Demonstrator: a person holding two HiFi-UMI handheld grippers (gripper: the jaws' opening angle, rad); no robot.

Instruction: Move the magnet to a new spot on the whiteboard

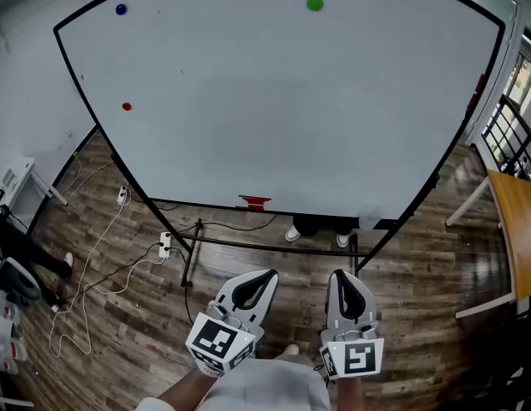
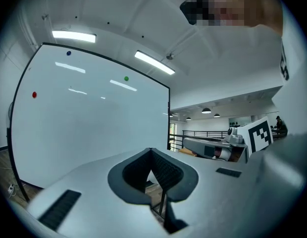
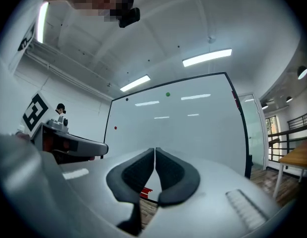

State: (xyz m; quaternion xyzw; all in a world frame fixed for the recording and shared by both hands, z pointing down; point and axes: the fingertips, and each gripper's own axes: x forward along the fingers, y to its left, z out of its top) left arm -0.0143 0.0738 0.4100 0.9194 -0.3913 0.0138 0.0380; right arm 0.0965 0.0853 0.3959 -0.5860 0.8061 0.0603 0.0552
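A wood-floored room is stretching out below the head camera, with a large whiteboard (image 1: 274, 101) standing on a black frame at the far side. Power cables (image 1: 94, 264) are trailing over the floor to the left, and a wooden table (image 1: 518, 229) is showing at the right edge. Someone's shoes (image 1: 317, 234) are peeking out under the board's lower edge.

Three magnets are sitting on the board: a blue magnet (image 1: 121, 9) at the far left corner, a red magnet (image 1: 126, 106) lower down on the left side, and a green magnet (image 1: 314, 3) near the top, right of centre. A small red object (image 1: 254, 202) is lying on the tray at the bottom edge. The task does not say which magnet is meant, and nothing here is singling one out.

The left gripper (image 1: 259, 282) and the right gripper (image 1: 349, 285) are hanging side by side close to the person's body, well apart from the board. In each gripper's own view the dark pads are pressing together at the tips with nothing between them, so both are pinched closed and carrying nothing.

By my reading, the task is not yet getting under way: no magnet is being touched, and reaching, gripping, lifting and re-placing are all waiting to be done.
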